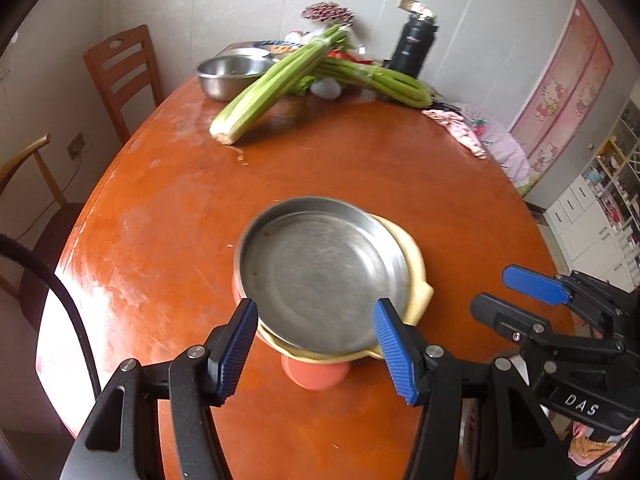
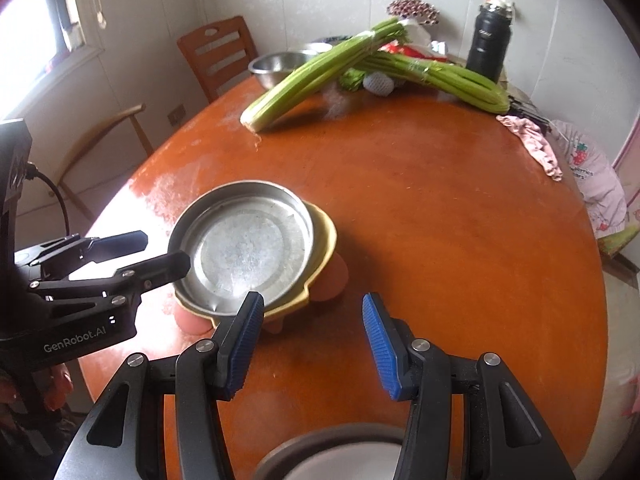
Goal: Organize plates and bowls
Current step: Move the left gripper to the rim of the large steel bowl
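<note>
Resting near the tabletop's (image 1: 360, 168) near-left edge: round shallow stainless-steel plate (image 1: 320, 276) stacked on pale yellow handled dish (image 1: 416, 276), over orange bowls (image 1: 316, 374). Hovering just above the stack: left gripper (image 1: 316, 350), jaws apart, holding nothing. Beside it, right gripper (image 2: 312, 344), jaws apart over bare wood, empty. Lying along the far edge: green celery bunches (image 2: 304, 84), steel mixing bowl (image 1: 228, 76), black flask (image 2: 490, 46).
</note>
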